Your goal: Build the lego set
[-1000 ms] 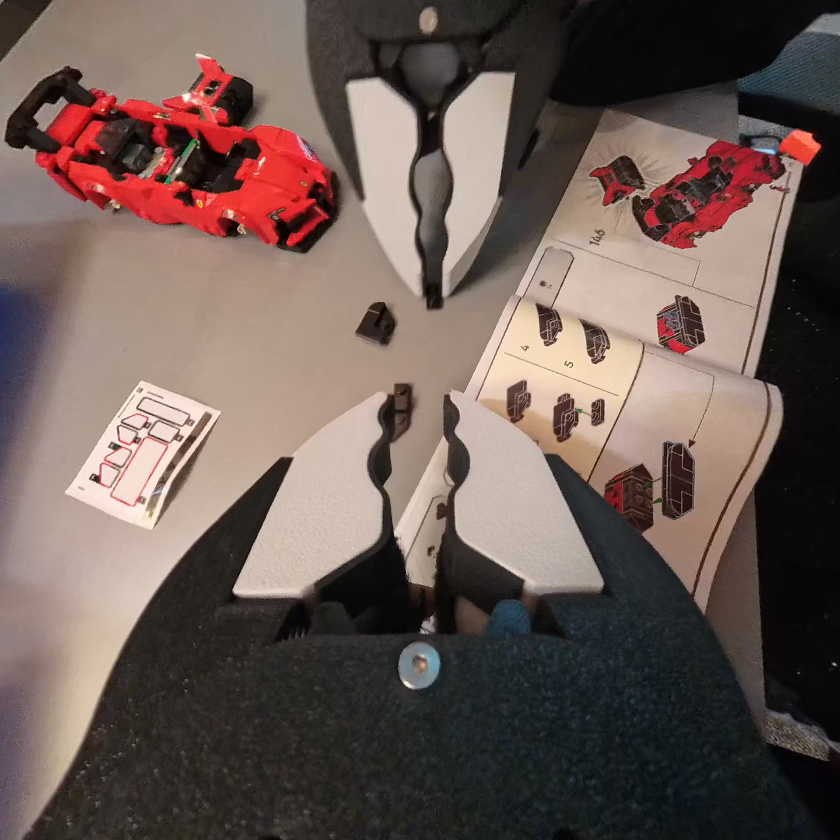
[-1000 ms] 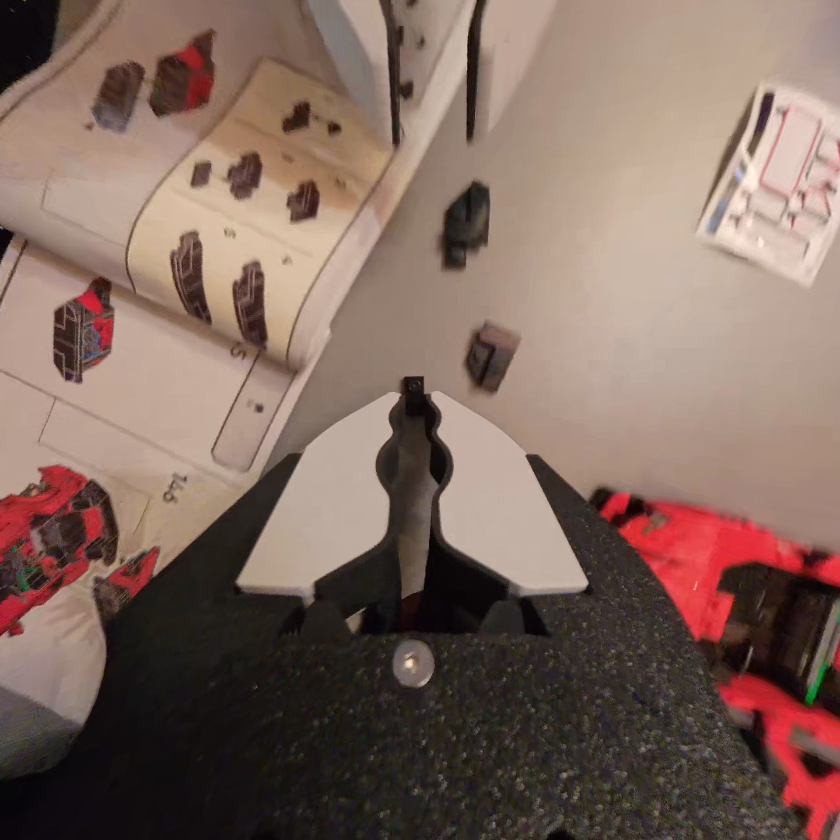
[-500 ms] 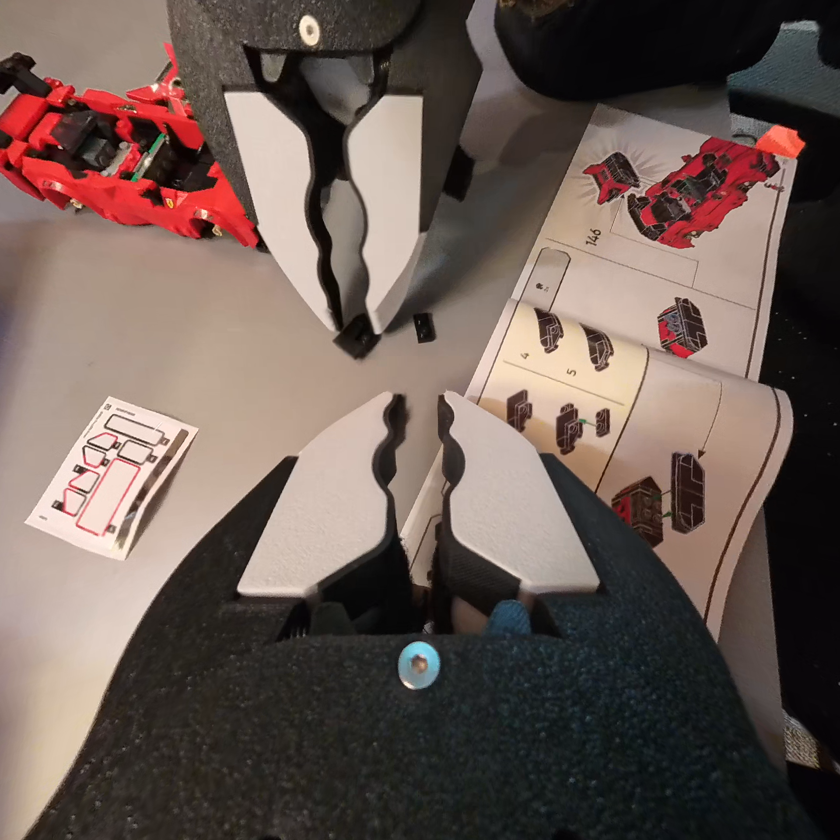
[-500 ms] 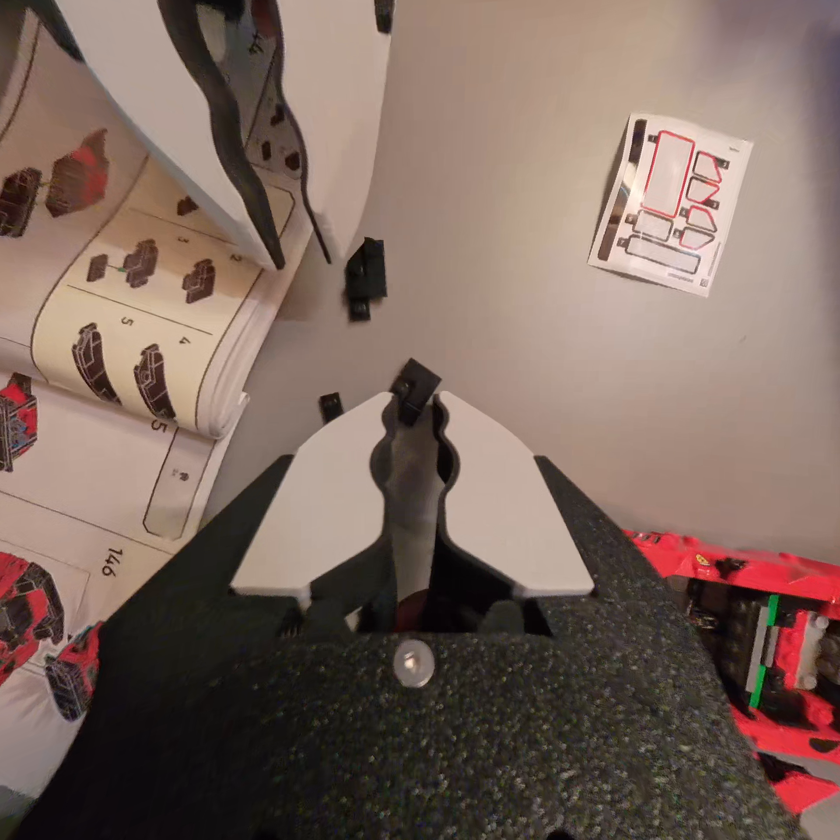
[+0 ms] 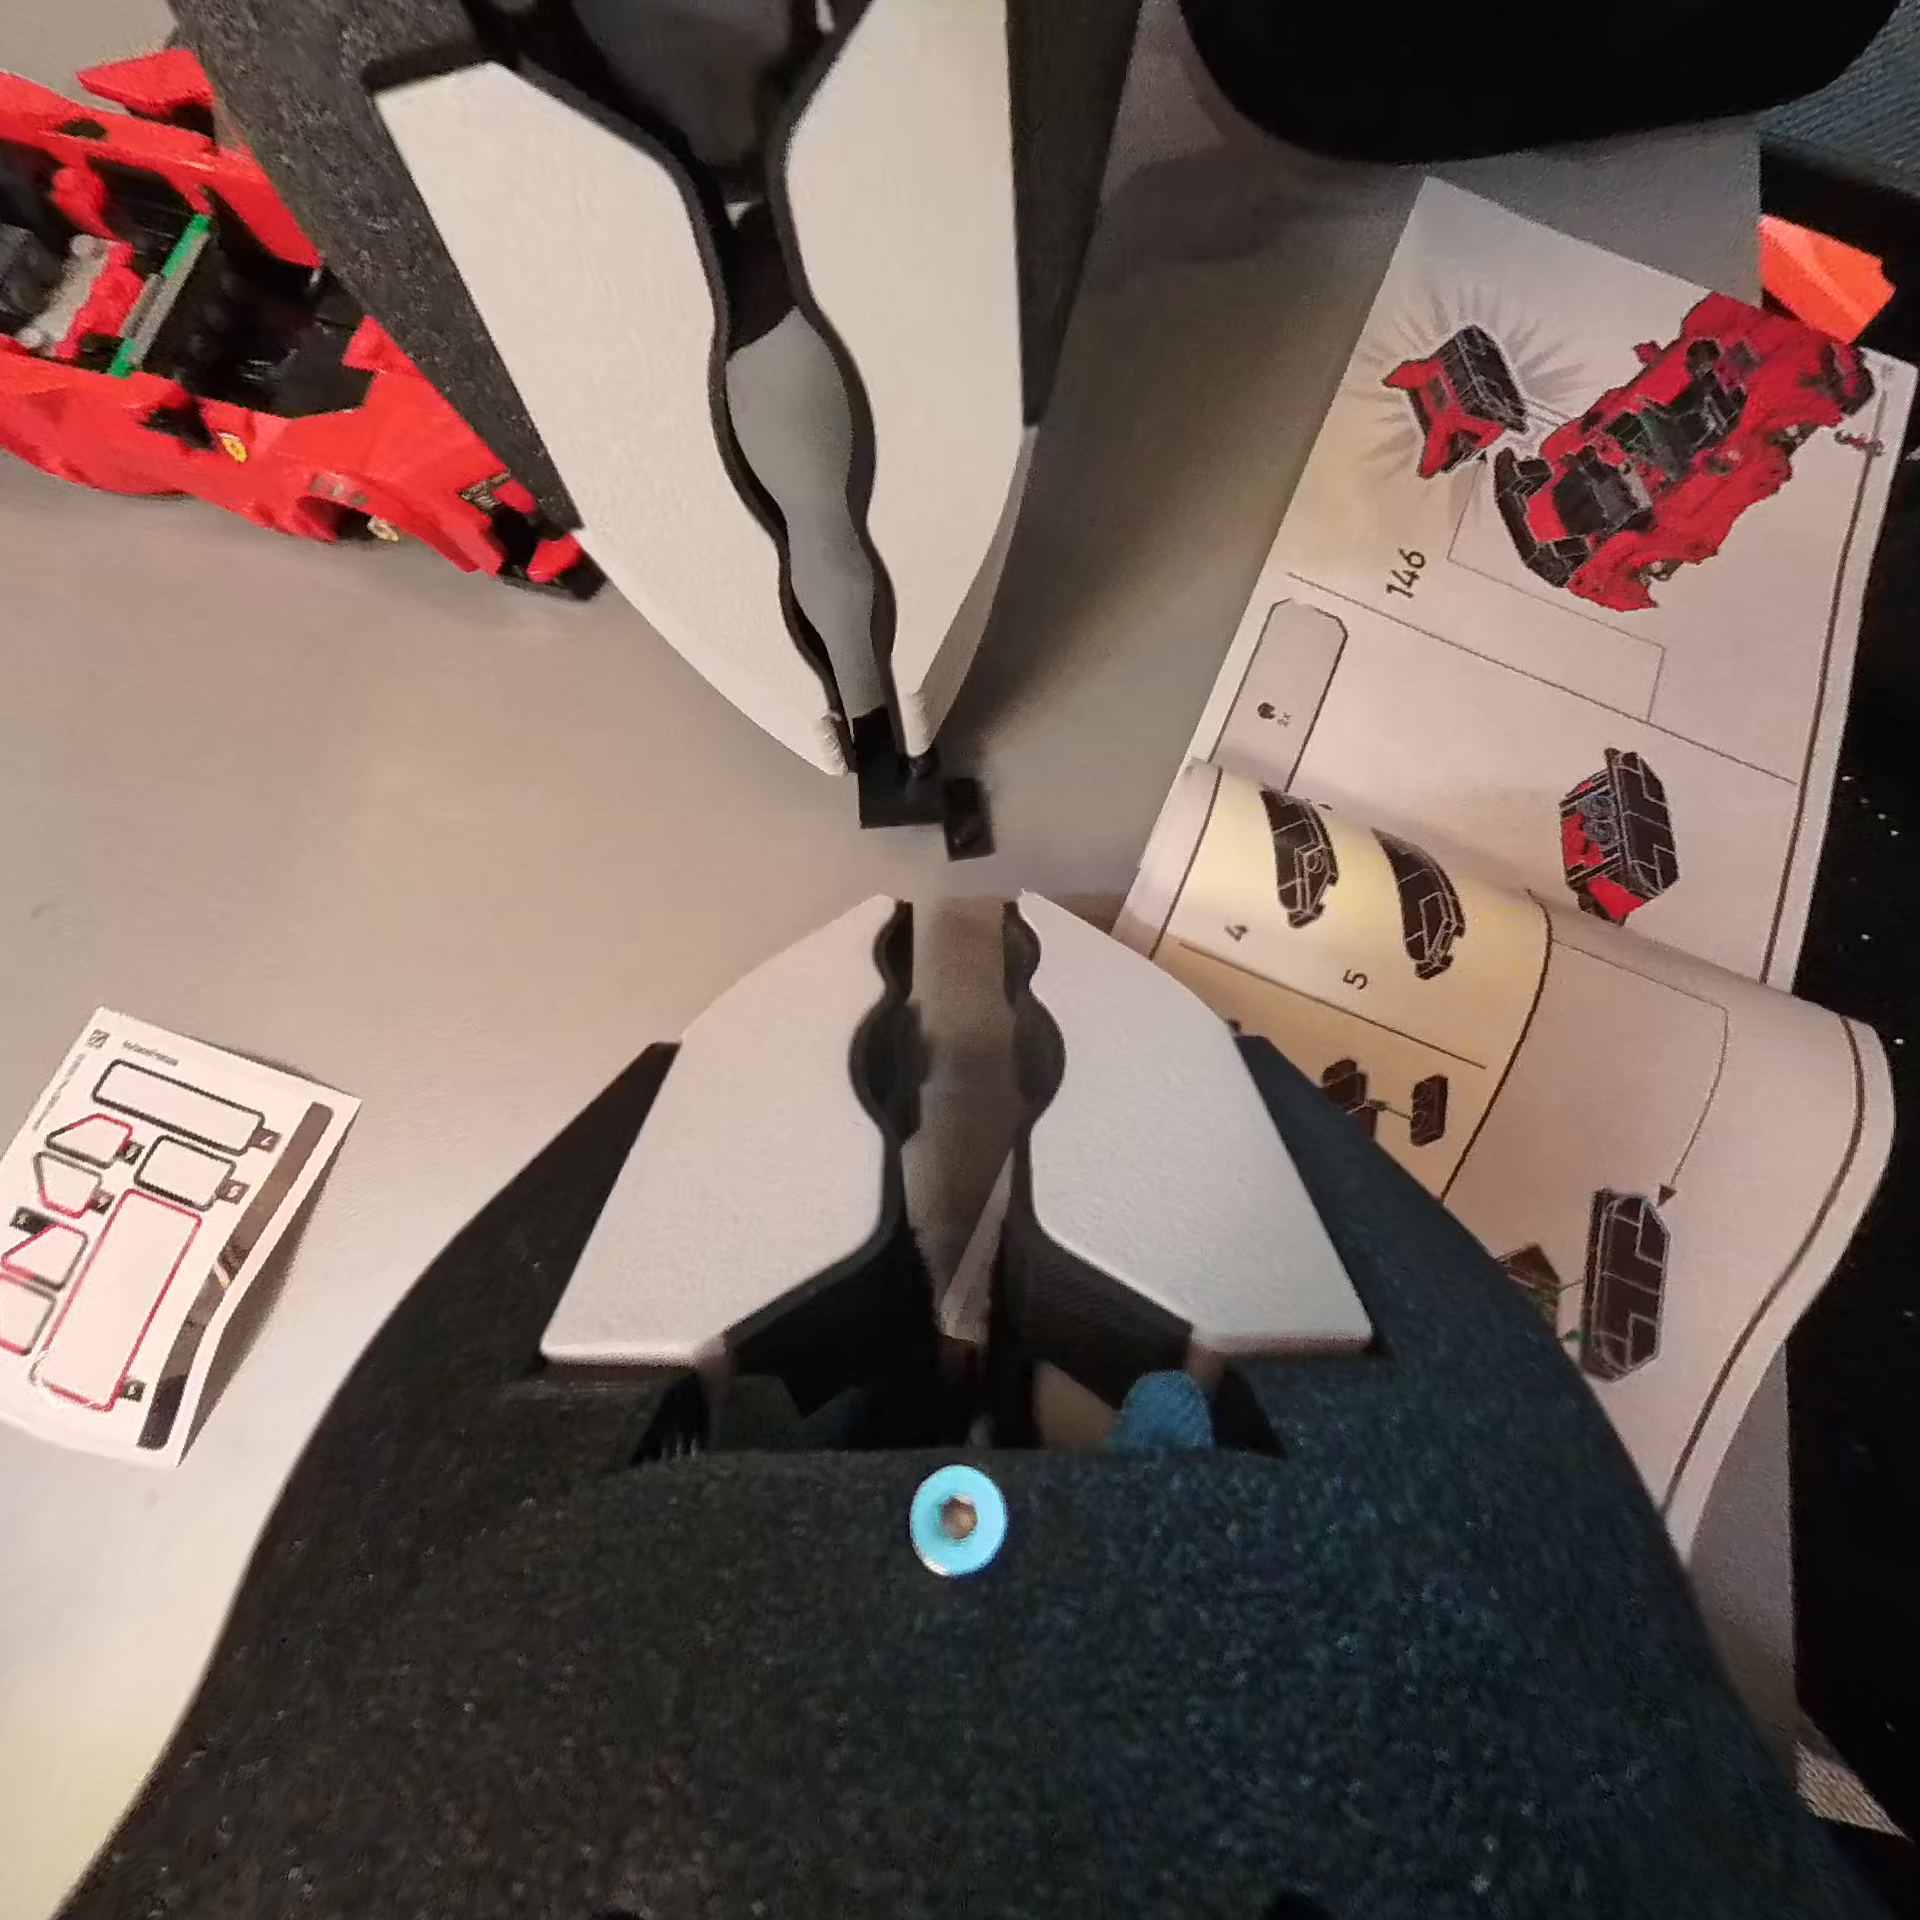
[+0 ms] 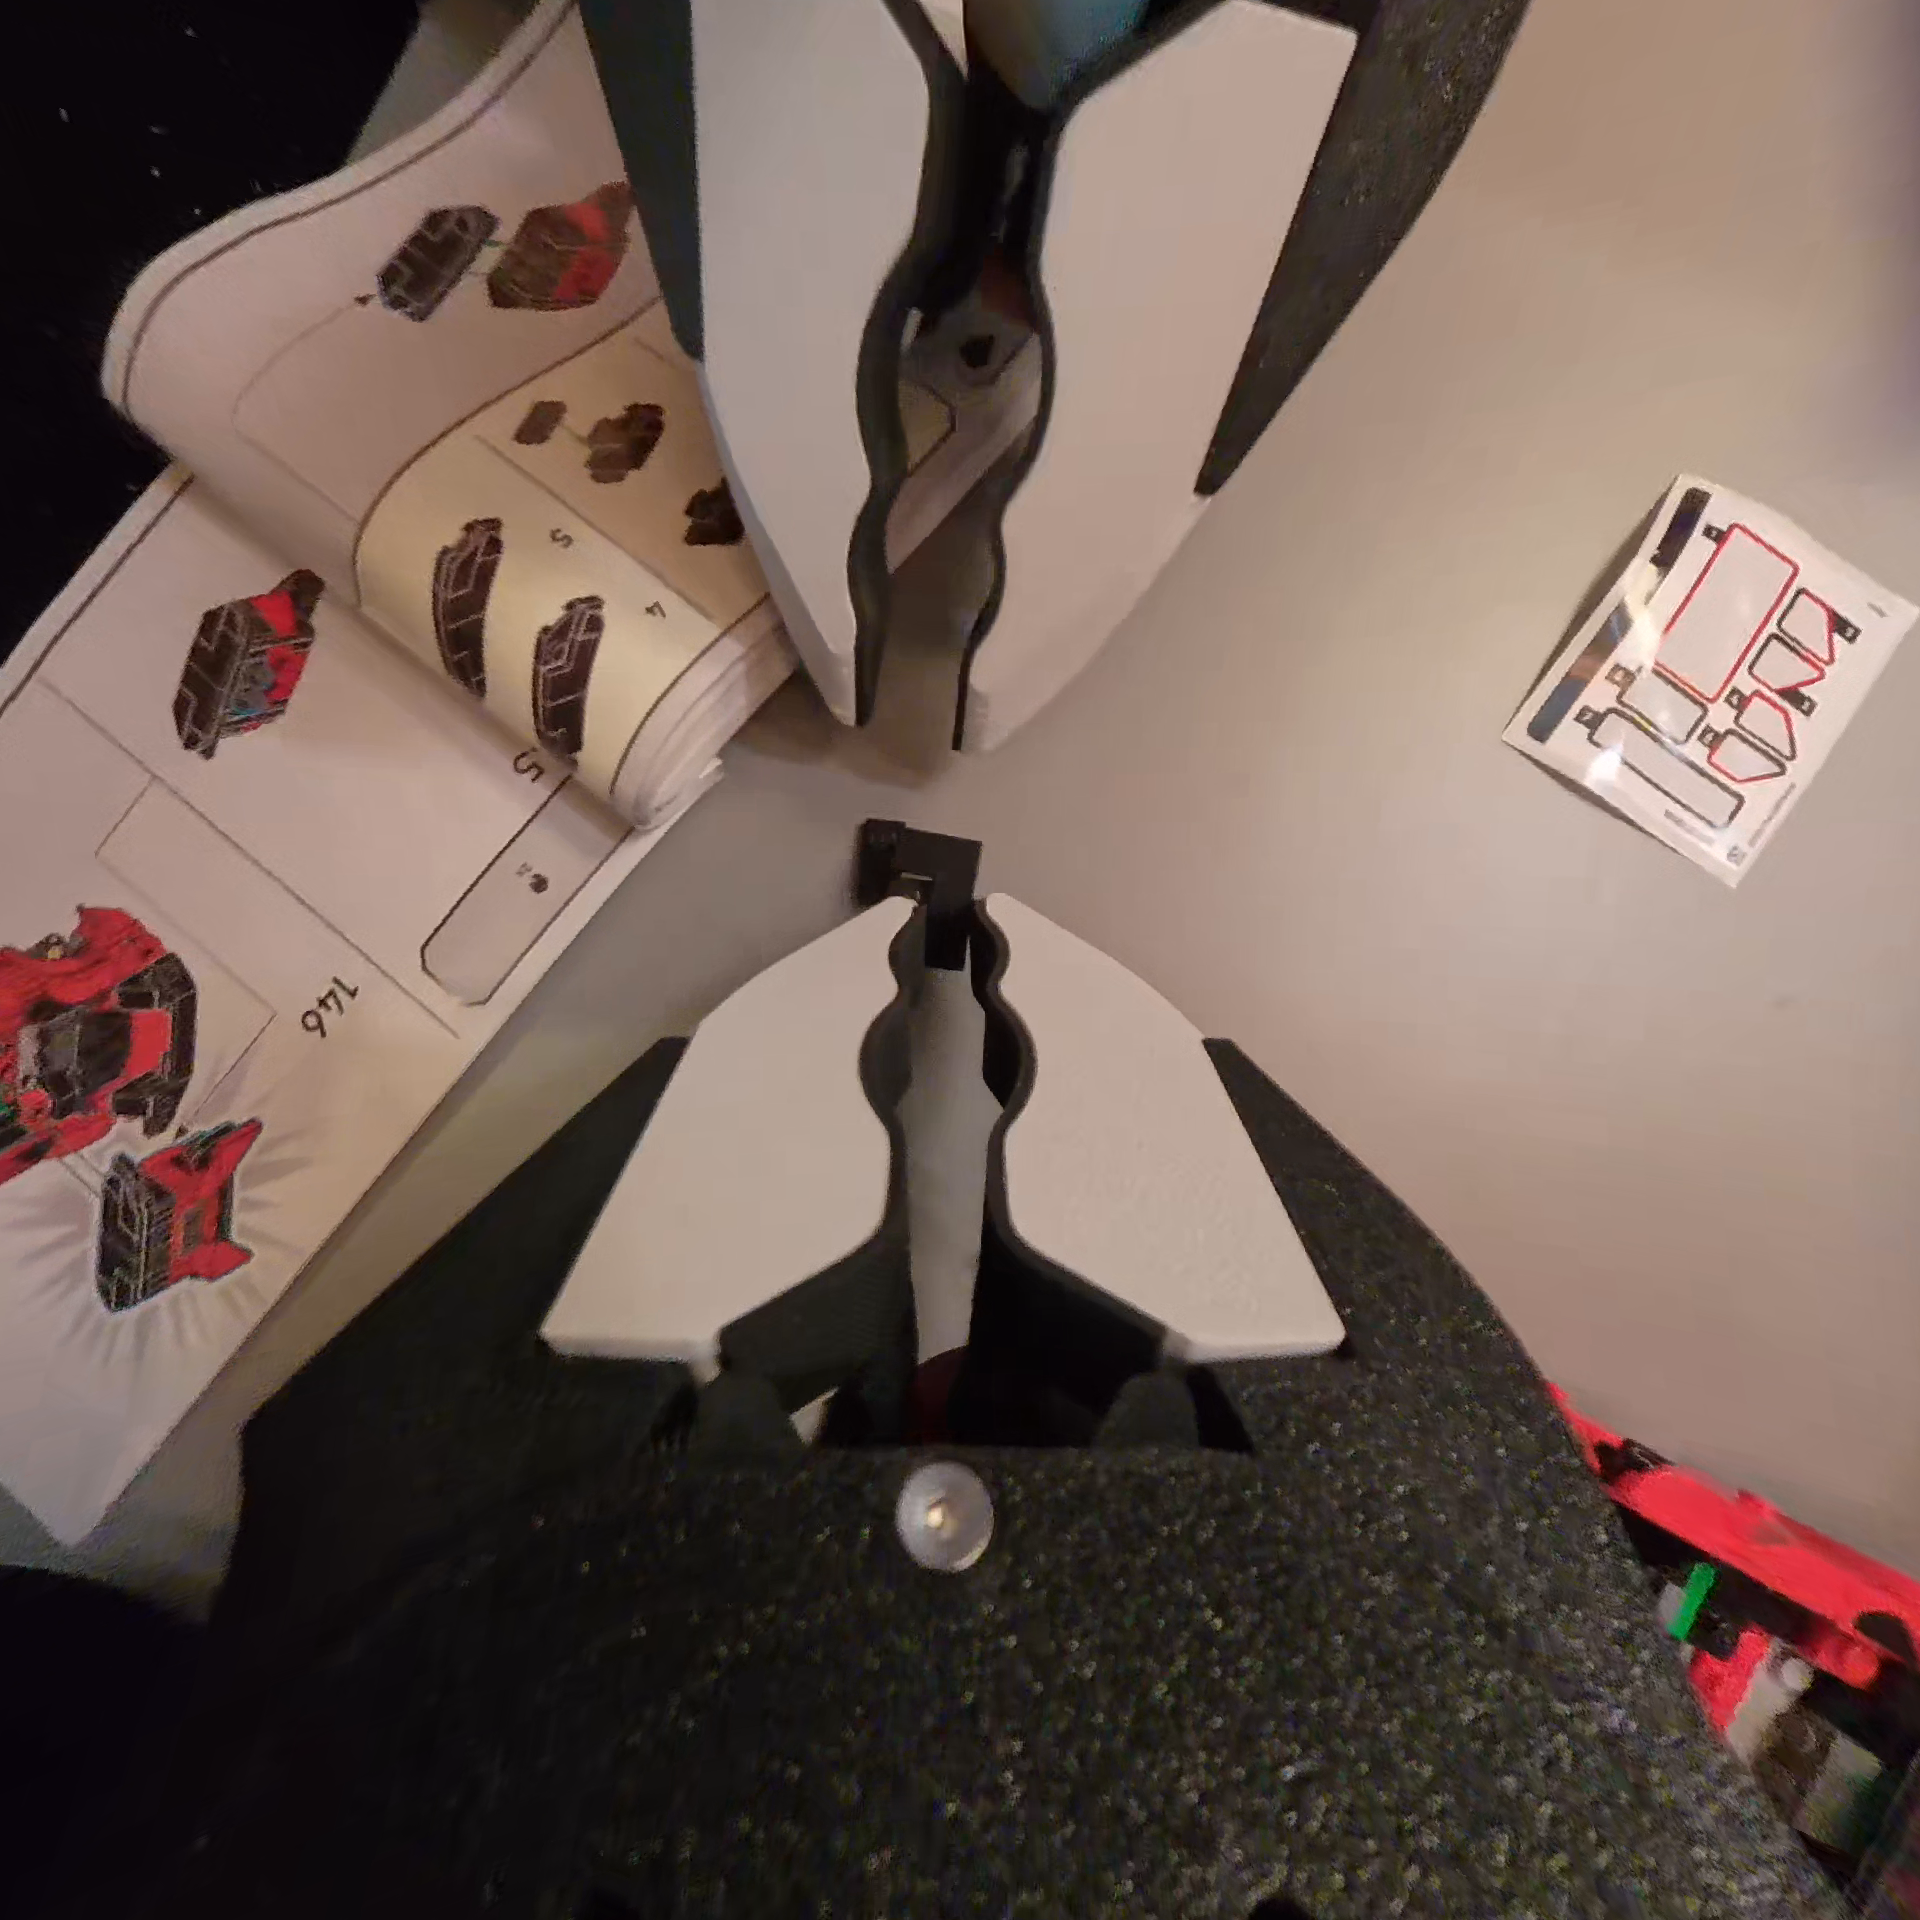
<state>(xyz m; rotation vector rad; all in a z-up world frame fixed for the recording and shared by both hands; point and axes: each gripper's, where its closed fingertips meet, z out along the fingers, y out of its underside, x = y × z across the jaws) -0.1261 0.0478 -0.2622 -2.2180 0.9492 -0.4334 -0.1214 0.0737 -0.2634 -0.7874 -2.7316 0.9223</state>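
Observation:
My right gripper (image 6: 943,914) is shut on a small black Lego piece (image 6: 935,883), held at its fingertips just over the grey table (image 6: 1299,1039). A tinier black piece (image 6: 878,844) lies right beside it. In the left wrist view the right gripper (image 5: 881,743) comes down from the top with the black piece (image 5: 888,790), and the tiny piece (image 5: 966,816) sits to its right. My left gripper (image 5: 951,914) is open and empty, its tips a short way from the pieces. It shows at the top of the right wrist view (image 6: 909,727).
The partly built red Lego car (image 5: 260,416) stands at the far left, partly behind the right gripper, and shows again in the right wrist view (image 6: 1766,1621). The open instruction booklet (image 5: 1558,831) lies along the table's right edge. A sticker sheet (image 5: 135,1226) lies at the left. Less than 4 cm separates the two grippers' tips.
The right gripper let go of the tiny black piece, shut on the larger black piece and brought it next to the tiny one, close to the left gripper's tips. The left gripper stayed open.

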